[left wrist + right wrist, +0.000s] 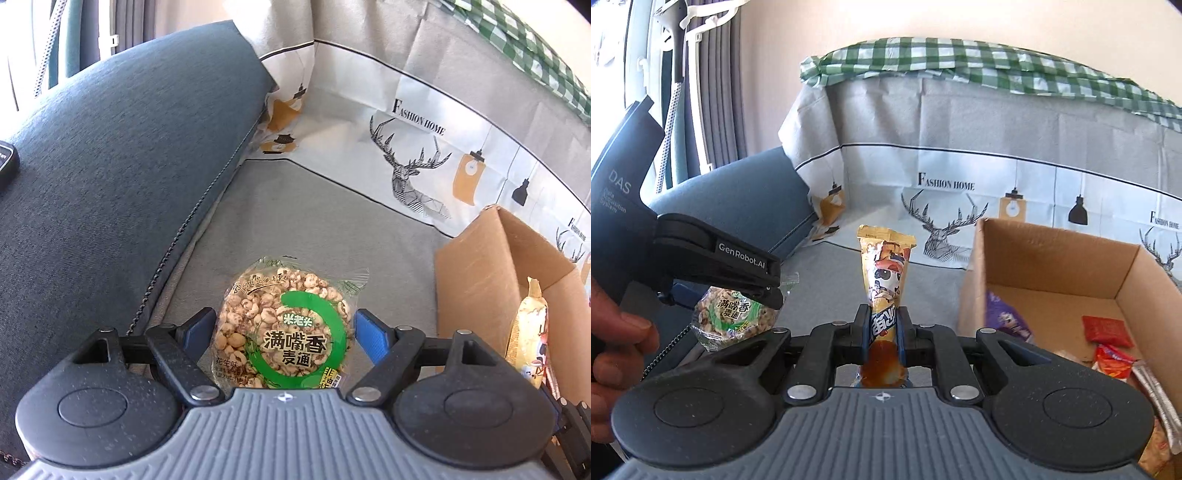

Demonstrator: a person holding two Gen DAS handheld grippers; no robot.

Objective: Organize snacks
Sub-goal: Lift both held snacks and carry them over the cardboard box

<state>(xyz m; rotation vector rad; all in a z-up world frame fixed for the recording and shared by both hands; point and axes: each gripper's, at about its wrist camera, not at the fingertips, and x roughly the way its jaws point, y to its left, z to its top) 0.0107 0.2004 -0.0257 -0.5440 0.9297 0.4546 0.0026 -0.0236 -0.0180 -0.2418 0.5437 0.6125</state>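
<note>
Nearest in the right wrist view, the right gripper (882, 332) is clamped tight on a slim yellow snack packet (886, 273), its blue pads pinching the lower half so the glossy foil stands upright with the crimped top free; held low like this, the packet can probably be dropped end-first into the box. In the left wrist view, the left gripper (282, 332) holds a puffed-grain cake (284, 325), a round flat disc in clear crinkly wrap with a green ring printed on it. The jaws stand wide because the disc is wide, and the pads (373, 339) meet its edges on either side, gripping across the diameter. From the right view the same cake hangs clear of the surface at left, beside a hand (617, 347) on the handle, so both snacks seem lifted and ready to go over. Below them lies a grey woven seat cover (314, 206), flat and matte. To the right sits an open cardboard box (1052, 266) with stiff brown walls, already holding a purple packet (1008, 317), a red sachet (1106, 330) and other wrappers along its near right side. To the left rises a blue-grey fabric cushion (122, 166) with a corded seam. Farthest back hangs a pale sheet printed with stags and lamps (960, 206), with a green checked cloth (960, 62) bunched along its top.
</note>
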